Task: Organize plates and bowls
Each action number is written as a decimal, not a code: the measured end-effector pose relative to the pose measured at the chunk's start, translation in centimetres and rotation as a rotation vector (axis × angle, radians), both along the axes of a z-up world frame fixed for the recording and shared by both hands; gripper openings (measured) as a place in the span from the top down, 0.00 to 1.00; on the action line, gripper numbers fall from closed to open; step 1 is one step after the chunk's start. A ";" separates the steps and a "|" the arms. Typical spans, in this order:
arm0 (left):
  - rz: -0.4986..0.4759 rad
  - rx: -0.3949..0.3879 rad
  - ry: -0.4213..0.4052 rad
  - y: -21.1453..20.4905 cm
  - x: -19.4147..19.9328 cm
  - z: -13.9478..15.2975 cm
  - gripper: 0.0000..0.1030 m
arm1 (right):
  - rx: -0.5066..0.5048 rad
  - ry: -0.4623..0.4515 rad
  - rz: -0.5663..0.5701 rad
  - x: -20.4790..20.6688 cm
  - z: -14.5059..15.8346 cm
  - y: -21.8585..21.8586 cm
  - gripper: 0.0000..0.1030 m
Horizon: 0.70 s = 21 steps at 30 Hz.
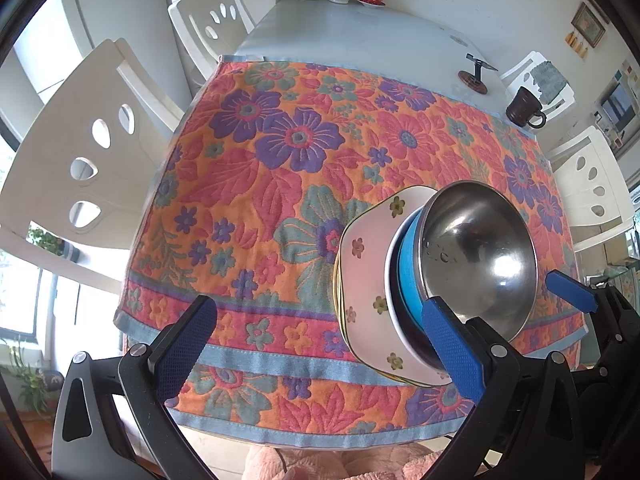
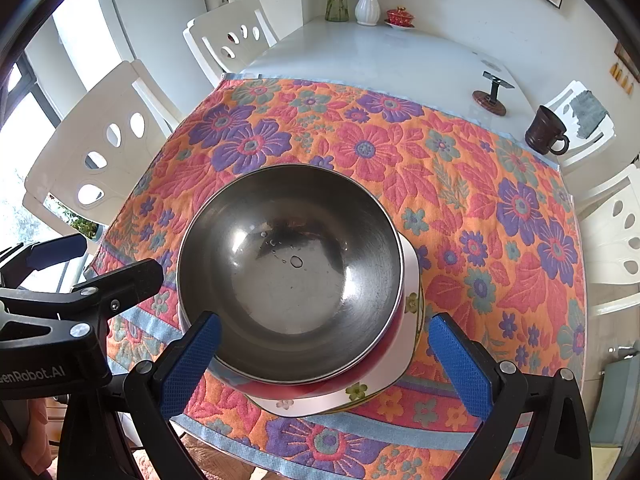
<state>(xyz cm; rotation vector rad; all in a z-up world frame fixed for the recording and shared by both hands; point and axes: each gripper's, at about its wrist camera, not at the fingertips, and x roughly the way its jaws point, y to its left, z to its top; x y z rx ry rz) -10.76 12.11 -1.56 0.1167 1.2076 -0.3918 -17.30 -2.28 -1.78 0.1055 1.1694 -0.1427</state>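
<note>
You are working over a table (image 2: 360,56) half covered by a floral cloth (image 1: 280,168) in orange, red and purple, and the dishes are sitting stacked near the cloth's front edge. At the bottom of the stack a white square plate with small flowers (image 1: 366,264) is lying flat on the cloth; a second patterned rim is showing just under it. On that plate a white dish (image 1: 390,280) is carrying a blue bowl (image 1: 408,276), and a steel bowl (image 2: 288,272) is nesting upright on top, with a few water drops sitting in its bottom. In the right wrist view a band beneath the steel bowl is reading red rather than blue, so you cannot tell its true colour from both sides. Your right gripper (image 2: 326,356) is reaching around the near side of the stack with its blue pads spread wide, one on each side of the steel bowl; whether the left pad is touching the bowl's wall cannot be told. Your left gripper (image 1: 326,354) is hanging to the left of the stack, fingers spread and holding nothing, its right pad sitting just beside the plate's near corner. Farther back, a dark brown mug (image 2: 546,130) is standing at the cloth's far right corner, a small stand (image 2: 490,98) is sitting on the bare tabletop, and a white vase of flowers (image 2: 367,6) and a red lidded cup (image 2: 400,16) are standing at the far end. White chairs (image 1: 84,152) are ringing the table.
</note>
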 end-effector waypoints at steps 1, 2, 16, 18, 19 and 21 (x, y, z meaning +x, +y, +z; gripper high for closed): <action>0.000 -0.001 0.001 -0.1 0.0 0.0 0.01 | 0.000 0.001 0.000 -0.1 0.0 0.0 0.00; 0.000 0.001 0.000 -0.1 0.0 0.0 0.01 | 0.000 0.001 0.000 -0.1 0.0 0.0 0.00; 0.010 0.005 -0.011 -0.2 0.0 0.0 0.01 | 0.001 0.001 0.000 0.0 -0.1 0.0 0.00; 0.015 0.006 -0.011 -0.3 0.0 0.0 0.01 | 0.001 0.001 0.000 0.0 -0.1 0.0 0.00; 0.018 0.005 -0.010 -0.3 0.1 0.0 0.01 | 0.001 0.001 0.000 0.0 -0.1 0.0 0.00; 0.022 0.000 -0.005 -0.3 0.1 -0.1 0.01 | 0.001 0.001 0.000 0.1 0.0 0.0 0.00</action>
